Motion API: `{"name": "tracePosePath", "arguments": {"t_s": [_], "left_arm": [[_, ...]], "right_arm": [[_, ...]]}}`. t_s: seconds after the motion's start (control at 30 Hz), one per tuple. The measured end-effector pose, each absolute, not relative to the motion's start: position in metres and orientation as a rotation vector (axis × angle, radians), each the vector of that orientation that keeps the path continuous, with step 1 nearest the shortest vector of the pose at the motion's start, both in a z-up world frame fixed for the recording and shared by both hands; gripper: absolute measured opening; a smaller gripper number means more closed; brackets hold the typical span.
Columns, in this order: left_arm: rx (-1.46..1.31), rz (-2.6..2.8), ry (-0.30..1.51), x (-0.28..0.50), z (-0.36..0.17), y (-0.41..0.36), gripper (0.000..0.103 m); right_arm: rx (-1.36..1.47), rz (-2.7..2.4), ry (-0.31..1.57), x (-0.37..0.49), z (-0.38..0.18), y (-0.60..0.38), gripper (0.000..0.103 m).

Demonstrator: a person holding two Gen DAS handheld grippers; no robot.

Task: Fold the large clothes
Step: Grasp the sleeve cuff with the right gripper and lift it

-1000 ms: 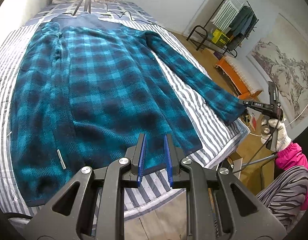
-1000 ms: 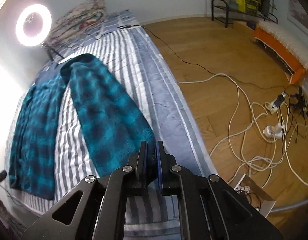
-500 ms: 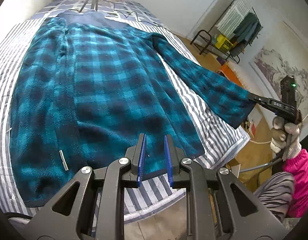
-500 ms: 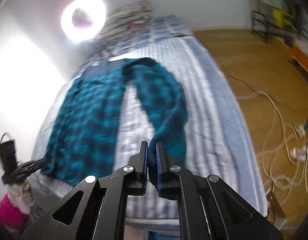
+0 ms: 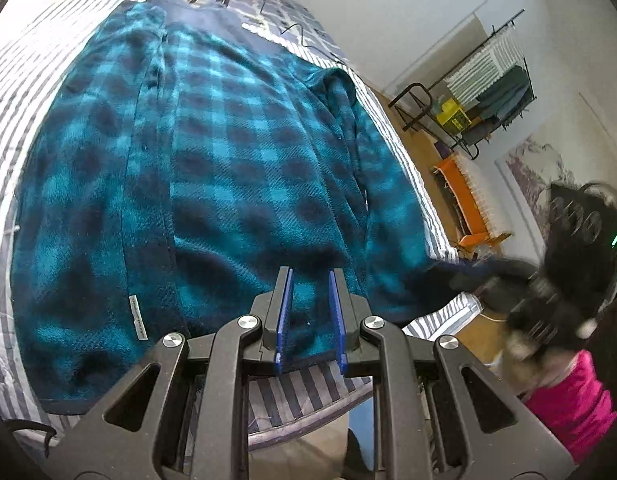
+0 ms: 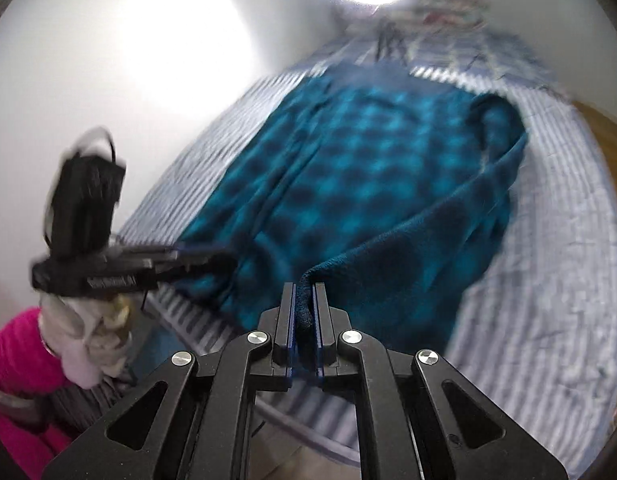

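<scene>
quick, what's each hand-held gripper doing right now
Left hand-held gripper: open, holding nothing, poised over the hem of the plaid fleece jacket.
Right hand-held gripper: closed on the cuff of the jacket's sleeve.

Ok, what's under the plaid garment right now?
The striped bedspread shows around the plaid garment on all sides. Whatever lies directly beneath its body is covered. The right gripper holds the sleeve cuff lifted.

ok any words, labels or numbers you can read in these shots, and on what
None can be read.
White tag on the plaid garment: print too small.
White lettering on the side of the left tool: blurred.
No text seen on the right tool.
</scene>
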State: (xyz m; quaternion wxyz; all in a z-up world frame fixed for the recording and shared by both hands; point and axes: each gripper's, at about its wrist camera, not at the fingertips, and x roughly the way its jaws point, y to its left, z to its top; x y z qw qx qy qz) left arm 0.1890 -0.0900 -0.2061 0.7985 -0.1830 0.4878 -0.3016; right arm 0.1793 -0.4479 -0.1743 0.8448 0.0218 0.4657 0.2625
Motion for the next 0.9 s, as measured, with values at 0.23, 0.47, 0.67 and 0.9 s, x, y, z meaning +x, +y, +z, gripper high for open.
{"name": "tracePosePath", "arguments": {"t_s": [0.23, 0.47, 0.67, 0.9], "left_arm": [[-0.468, -0.656, 1.105, 0.201, -0.22, -0.092, 0.017], [-0.488, -0.692, 1.178, 0.214, -0.24, -0.118, 0.043], [-0.579, -0.743, 1.225, 0.223, -0.252, -0.129, 0.043], [-0.543, -0.764, 1.264, 0.221, -0.26, -0.147, 0.043]], "right_arm": [[0.052, 0.62, 1.116, 0.189, -0.235, -0.421, 0.011], [0.092, 0.699, 1.092, 0.181, -0.208, -0.455, 0.03], [0.145, 0.67, 1.057, 0.194, -0.186, -0.5, 0.031], [0.185, 0.512, 1.016, 0.234, -0.184, -0.548, 0.033]]}}
